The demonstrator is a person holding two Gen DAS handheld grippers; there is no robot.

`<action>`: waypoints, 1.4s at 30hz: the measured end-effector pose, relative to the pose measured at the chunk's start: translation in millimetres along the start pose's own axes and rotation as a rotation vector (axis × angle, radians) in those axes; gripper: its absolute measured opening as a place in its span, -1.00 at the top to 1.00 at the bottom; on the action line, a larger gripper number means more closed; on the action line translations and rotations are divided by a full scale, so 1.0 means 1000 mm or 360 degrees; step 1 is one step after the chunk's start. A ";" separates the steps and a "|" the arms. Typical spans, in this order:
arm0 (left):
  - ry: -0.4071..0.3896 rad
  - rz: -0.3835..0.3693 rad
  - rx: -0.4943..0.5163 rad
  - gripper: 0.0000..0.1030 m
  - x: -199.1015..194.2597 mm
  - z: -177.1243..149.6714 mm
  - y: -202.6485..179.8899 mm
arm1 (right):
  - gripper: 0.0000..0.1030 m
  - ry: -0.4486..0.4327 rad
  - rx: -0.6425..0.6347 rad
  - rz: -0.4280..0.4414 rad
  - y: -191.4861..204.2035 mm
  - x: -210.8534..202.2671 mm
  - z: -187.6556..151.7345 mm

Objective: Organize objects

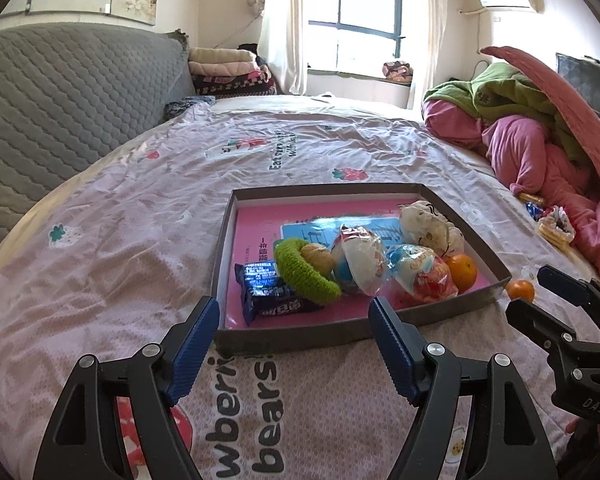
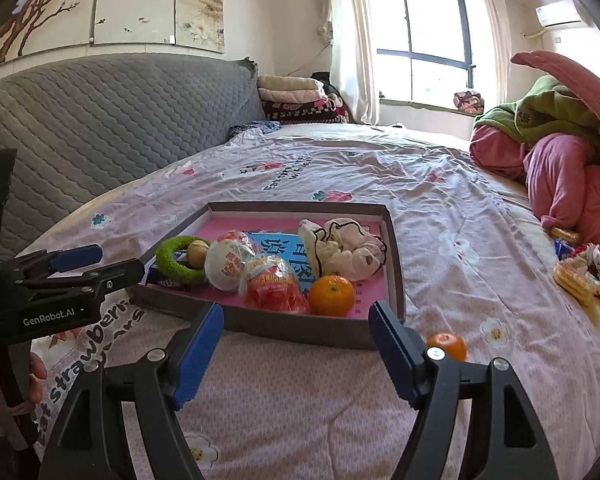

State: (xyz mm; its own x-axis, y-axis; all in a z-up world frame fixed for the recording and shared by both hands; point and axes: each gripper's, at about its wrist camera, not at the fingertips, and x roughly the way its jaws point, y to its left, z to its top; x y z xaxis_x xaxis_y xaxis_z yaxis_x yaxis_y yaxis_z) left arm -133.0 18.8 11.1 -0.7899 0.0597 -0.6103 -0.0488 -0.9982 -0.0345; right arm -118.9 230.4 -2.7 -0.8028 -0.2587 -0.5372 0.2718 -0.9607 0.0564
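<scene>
A shallow grey box [image 1: 416,316] with a pink floor lies on the bedspread. In it are a green knitted ring [image 1: 304,276], a walnut [image 1: 318,258], two wrapped toy eggs [image 1: 360,256], an orange [image 1: 462,272], a white cloth pouch [image 1: 428,224] and dark blue snack packets [image 1: 268,292]. A second orange [image 2: 446,346] sits on the bed outside the box's near right corner. My left gripper [image 1: 296,312] is open and empty just short of the box's near wall. My right gripper [image 2: 296,314] is open and empty before the same wall, with the loose orange just right of its right finger.
Pink and green bedding [image 2: 560,168] is heaped at the right. Crackers and snack wrappers [image 2: 578,272] lie beside it. A grey quilted headboard [image 2: 100,128] runs along the left, with folded blankets [image 2: 296,100] behind it. Bare bedspread [image 1: 120,240] stretches left of the box.
</scene>
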 end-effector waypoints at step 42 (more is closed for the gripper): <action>0.0135 -0.0002 0.0000 -0.52 -0.020 -0.037 -0.018 | -0.46 0.0037 0.0094 -0.0097 -0.006 -0.039 -0.029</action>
State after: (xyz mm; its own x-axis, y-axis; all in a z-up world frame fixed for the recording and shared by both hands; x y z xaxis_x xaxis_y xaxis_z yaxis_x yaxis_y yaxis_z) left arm -93.6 35.5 -5.6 -0.7351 0.0603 -0.6753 -0.0497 -0.9982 -0.0350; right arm -74.1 248.9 -6.3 -0.8043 -0.1977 -0.5604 0.1903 -0.9791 0.0723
